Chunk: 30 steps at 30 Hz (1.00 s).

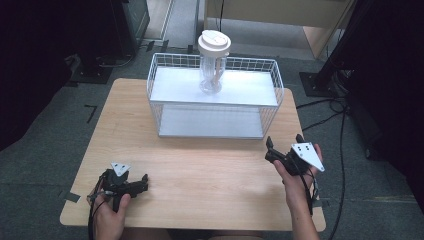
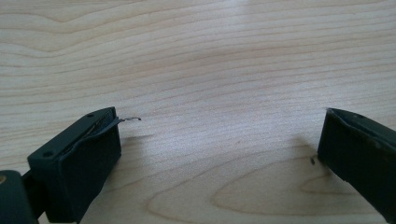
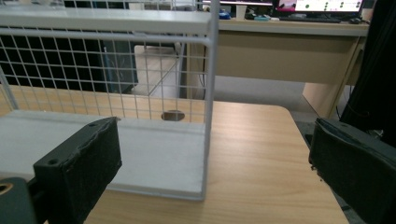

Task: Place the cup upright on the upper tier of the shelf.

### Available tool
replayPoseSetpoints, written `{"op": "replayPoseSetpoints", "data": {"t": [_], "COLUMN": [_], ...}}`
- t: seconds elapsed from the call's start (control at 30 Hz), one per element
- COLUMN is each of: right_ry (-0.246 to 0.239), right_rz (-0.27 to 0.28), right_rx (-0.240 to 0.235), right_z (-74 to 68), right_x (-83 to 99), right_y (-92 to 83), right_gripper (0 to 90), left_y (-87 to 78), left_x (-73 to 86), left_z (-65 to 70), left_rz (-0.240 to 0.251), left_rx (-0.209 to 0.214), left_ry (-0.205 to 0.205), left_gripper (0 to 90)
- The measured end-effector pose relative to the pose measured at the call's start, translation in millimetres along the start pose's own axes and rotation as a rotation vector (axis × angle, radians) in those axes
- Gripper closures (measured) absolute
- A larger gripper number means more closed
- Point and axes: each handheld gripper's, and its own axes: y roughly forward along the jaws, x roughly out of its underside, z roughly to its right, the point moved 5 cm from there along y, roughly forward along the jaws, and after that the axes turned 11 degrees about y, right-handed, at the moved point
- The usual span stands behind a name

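A clear plastic cup with a white lid (image 1: 214, 60) stands upright on the top shelf of a white wire rack (image 1: 215, 95) at the back middle of the wooden table (image 1: 200, 170). My left gripper (image 1: 137, 186) rests low at the table's front left, open, with bare wood between its jaws (image 2: 219, 154). My right gripper (image 1: 285, 142) is held at the front right, open, just off the rack's right front corner post (image 3: 208, 102). Nothing sits between its jaws.
The rack has a lower white shelf (image 3: 154, 158) near table level and a wire mesh back. A desk (image 3: 289, 51) stands beyond the table. Cables (image 1: 340, 125) run on the floor at the right, and dark stands flank both sides.
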Motion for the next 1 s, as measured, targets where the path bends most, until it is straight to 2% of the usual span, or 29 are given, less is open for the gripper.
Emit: {"op": "replayPoseSetpoints", "data": {"t": [0.73, 1.0], "right_ry": [0.040, 0.031], "right_rz": [-0.103, -0.169], "right_rx": [0.138, 0.202], "right_z": [67.5, 92.7], "right_x": [54.4, 75.1], "right_y": [-30.1, -39.8], "right_gripper": [2.5, 2.7], "left_y": [0.0, -0.1], "left_x": [0.0, 0.0], "left_z": [0.1, 0.1], "left_rz": [0.000, 0.000], "left_rx": [0.000, 0.000], "left_ry": [-0.001, -0.001], "left_gripper": [0.0, 0.0]}}
